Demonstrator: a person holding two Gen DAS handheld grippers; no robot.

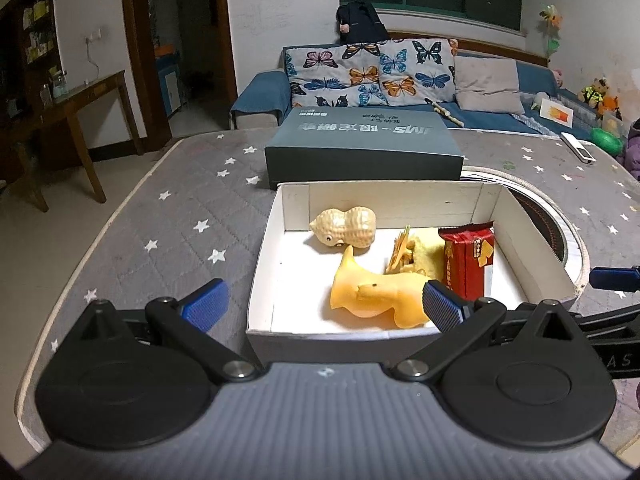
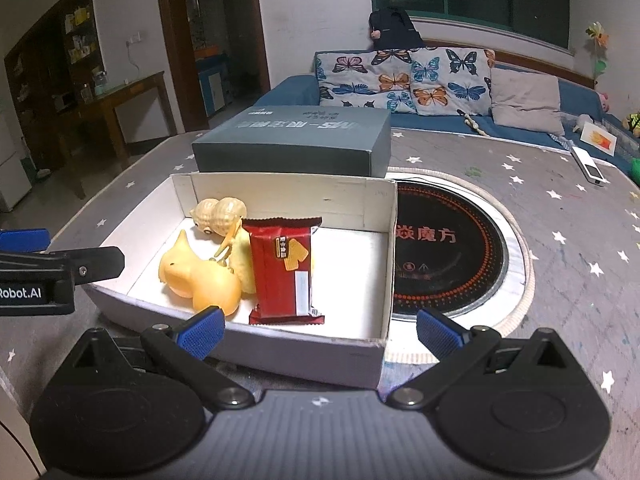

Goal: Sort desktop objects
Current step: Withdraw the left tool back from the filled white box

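Observation:
A white open box (image 1: 276, 232) (image 2: 380, 216) sits on the grey star-patterned table. Inside lie a peanut-shaped toy (image 1: 344, 227) (image 2: 218, 214), an orange soft toy (image 1: 372, 296) (image 2: 200, 280), a yellow clip (image 1: 402, 250) and a red snack packet (image 1: 468, 260) (image 2: 284, 268). My left gripper (image 1: 324, 306) hangs open over the box's near wall, nothing between its blue pads. My right gripper (image 2: 320, 332) is open too, at the box's near right corner, empty. Each gripper's side shows at the edge of the other's view.
A dark grey lidded box (image 1: 360, 148) (image 2: 296, 144) stands behind the white box. A round black induction plate (image 2: 448, 256) is set in the table to the right. A white remote (image 2: 588, 168) lies far right. A sofa with cushions stands beyond the table.

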